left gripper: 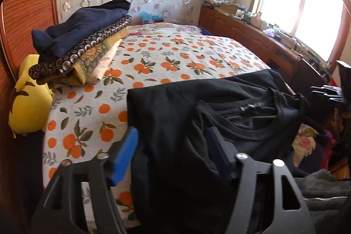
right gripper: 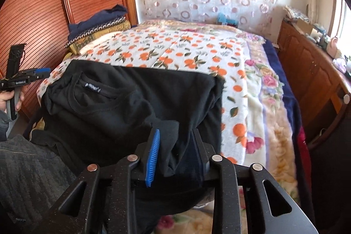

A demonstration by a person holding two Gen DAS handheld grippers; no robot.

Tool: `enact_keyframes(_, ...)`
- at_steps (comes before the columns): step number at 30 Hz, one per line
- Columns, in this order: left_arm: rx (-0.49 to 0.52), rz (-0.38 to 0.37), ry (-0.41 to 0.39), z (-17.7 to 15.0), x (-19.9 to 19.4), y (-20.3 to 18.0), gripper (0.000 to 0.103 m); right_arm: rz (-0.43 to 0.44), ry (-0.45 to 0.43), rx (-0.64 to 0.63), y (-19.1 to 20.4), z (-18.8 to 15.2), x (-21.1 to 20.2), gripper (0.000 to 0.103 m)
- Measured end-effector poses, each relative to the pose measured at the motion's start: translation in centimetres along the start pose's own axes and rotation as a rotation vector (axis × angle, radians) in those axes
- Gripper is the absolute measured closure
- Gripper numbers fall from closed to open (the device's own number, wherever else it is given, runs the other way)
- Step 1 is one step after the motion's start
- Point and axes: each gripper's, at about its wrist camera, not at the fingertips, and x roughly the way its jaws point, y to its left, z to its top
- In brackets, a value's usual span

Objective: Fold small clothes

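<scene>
black cotton t-shirt [right gripper: 122, 102], collar label up, lies on the near edge of the orange-print bedspread [right gripper: 175, 52], part hanging over that edge. left gripper [left gripper: 173, 152]: jaws spread wide, cloth lying loose between them, blue pad clear of it, so nothing gripped. right gripper [right gripper: 175, 152]: jaws partly parted around a bunched fold; whether the pads press it cannot be told. risk: unheld, the overhanging cloth may slide off the near edge and undo the fold. stack of folded patterned clothes [left gripper: 83, 47] sits at the far left corner.
</scene>
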Motion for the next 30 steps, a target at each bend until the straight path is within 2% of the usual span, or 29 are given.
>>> enact_keyframes(3,-0.015,-0.008,0.019,0.2,0.9,0.7,0.028,-0.022,-0.022,0.006,-0.2,0.5,-0.3,0.061)
enact_keyframes(6,-0.023,0.017,0.029,0.4,1.6,1.2,0.028,-0.030,-0.037,0.018,-0.5,0.6,0.6,0.057)
enact_keyframes(16,-0.057,0.033,0.066,1.6,4.4,2.9,0.028,0.002,-0.032,0.058,-1.4,2.0,5.6,0.055)
enact_keyframes(24,-0.054,0.046,0.077,3.4,6.6,3.5,0.028,-0.061,-0.003,0.054,-2.7,3.6,9.0,0.043)
enact_keyframes(30,-0.057,0.052,0.094,4.3,8.2,3.8,0.028,-0.112,0.034,0.075,-3.9,5.2,12.2,0.040)
